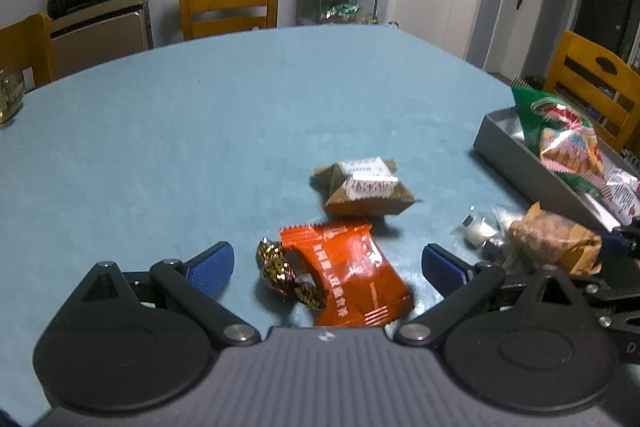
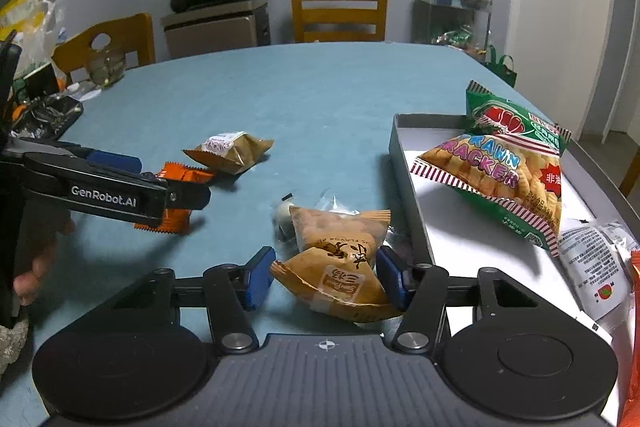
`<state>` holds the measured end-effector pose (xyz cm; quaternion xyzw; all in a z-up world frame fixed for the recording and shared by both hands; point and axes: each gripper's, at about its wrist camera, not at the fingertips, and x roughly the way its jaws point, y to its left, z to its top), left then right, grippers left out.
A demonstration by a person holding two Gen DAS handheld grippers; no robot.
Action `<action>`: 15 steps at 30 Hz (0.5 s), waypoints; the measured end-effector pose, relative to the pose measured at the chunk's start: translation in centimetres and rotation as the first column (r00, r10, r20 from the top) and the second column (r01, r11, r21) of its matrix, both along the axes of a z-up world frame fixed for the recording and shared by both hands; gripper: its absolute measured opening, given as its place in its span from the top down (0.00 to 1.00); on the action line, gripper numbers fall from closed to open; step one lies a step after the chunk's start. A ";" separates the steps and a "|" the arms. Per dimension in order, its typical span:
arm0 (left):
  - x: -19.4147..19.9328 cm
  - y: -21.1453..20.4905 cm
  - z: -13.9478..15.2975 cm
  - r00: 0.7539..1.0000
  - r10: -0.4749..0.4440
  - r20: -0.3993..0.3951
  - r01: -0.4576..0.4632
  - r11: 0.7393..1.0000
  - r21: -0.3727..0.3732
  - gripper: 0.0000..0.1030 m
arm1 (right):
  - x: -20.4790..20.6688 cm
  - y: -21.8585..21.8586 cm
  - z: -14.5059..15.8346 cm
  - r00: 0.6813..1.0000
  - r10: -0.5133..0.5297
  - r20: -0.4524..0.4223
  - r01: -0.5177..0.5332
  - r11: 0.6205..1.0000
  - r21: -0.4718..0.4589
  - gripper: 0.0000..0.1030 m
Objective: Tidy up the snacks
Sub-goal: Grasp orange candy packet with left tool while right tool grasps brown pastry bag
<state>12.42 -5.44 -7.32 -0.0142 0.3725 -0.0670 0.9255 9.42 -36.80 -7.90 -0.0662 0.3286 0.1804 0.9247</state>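
Note:
My left gripper [image 1: 328, 267] is open low over the blue table. An orange snack packet [image 1: 348, 267] and a gold-foil candy [image 1: 280, 267] lie between its blue pads, untouched by them. Beyond them lies a brown packet with a white label [image 1: 364, 187]. In the right wrist view my right gripper [image 2: 326, 281] has its pads against both sides of a tan snack packet [image 2: 340, 267] beside the grey box [image 2: 404, 187]. The box holds a green prawn cracker bag [image 2: 500, 179] and a white packet [image 2: 592, 267]. The left gripper [image 2: 172, 183] hangs over the orange packet [image 2: 184, 175].
A small white item in a clear wrapper [image 2: 286, 215] lies just behind the tan packet. A glass jar [image 2: 106, 67] and a black tray of clutter [image 2: 48, 115] stand at the table's far left. Wooden chairs [image 2: 340, 11] ring the table.

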 end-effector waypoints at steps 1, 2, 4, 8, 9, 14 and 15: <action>0.0 0.0 -0.2 1.000 -0.002 -0.006 0.002 1.000 0.001 0.02 | 0.0 0.1 0.0 1.000 0.000 0.002 0.000 1.000 -0.005 0.45; 0.1 -0.1 -0.2 1.000 -0.004 -0.010 0.004 1.000 0.001 0.02 | 0.0 0.1 -0.1 1.000 0.001 0.004 -0.001 1.000 -0.007 0.45; 0.1 -0.1 -0.3 1.000 -0.004 -0.006 0.004 1.000 -0.003 0.03 | 0.1 0.2 -0.1 1.000 0.002 0.006 -0.002 1.000 -0.012 0.46; 0.3 -0.1 -0.4 1.000 -0.023 -0.011 0.023 1.000 -0.005 0.11 | 0.1 0.5 -0.2 1.000 0.009 0.013 -0.008 1.000 -0.030 0.48; 0.3 -0.2 -0.5 0.999 -0.031 -0.009 0.031 1.000 0.004 0.14 | 0.1 0.6 -0.2 1.000 0.010 0.015 -0.010 0.999 -0.036 0.48; 0.3 -0.2 -0.4 0.997 -0.076 -0.003 0.076 0.996 0.034 0.28 | 0.0 0.7 -0.2 1.000 0.020 0.023 -0.018 0.999 -0.048 0.50; 0.3 -0.2 -0.3 0.997 -0.082 -0.004 0.082 0.996 0.043 0.31 | 0.0 0.7 -0.2 0.999 0.021 0.025 -0.020 0.999 -0.047 0.51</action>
